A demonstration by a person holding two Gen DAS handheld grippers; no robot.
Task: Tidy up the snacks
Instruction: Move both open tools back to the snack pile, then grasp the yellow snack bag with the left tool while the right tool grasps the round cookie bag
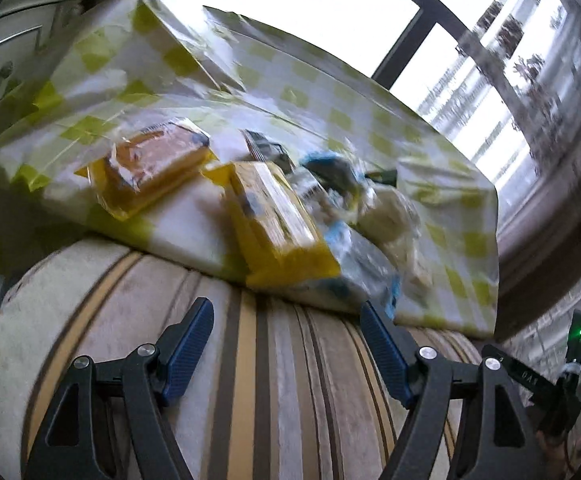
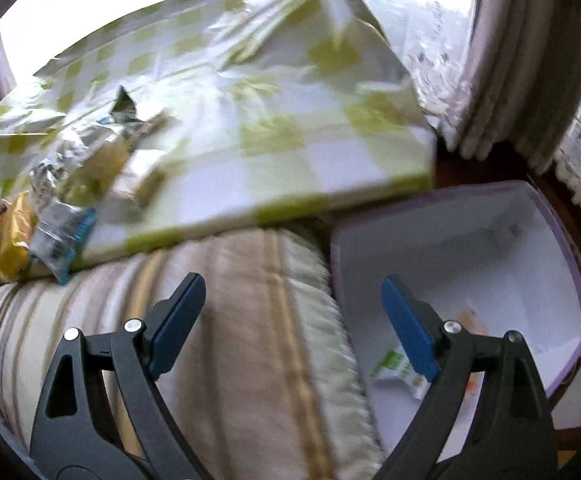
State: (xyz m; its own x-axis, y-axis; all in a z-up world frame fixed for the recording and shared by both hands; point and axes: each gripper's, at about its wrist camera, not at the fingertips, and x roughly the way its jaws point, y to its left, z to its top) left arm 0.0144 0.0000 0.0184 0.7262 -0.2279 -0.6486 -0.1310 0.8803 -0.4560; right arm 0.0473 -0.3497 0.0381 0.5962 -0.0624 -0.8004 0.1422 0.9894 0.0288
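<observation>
A green-and-white checked plastic cloth covers the table, fronted by a striped padded cushion, with the snack packets heaped at the cloth's near edge: two yellow wrapped packs and crinkly silver-blue packets (blurred). Only the right wrist view shows the white, purple-rimmed bin at four o'clock, a green-printed packet lying inside. Left gripper gapes wide and empty above the cushion; right gripper holds nothing, its jaws opening.

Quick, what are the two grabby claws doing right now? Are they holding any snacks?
Left hand-held gripper: open, holding nothing.
Right hand-held gripper: jaws opening, nothing between them.
</observation>
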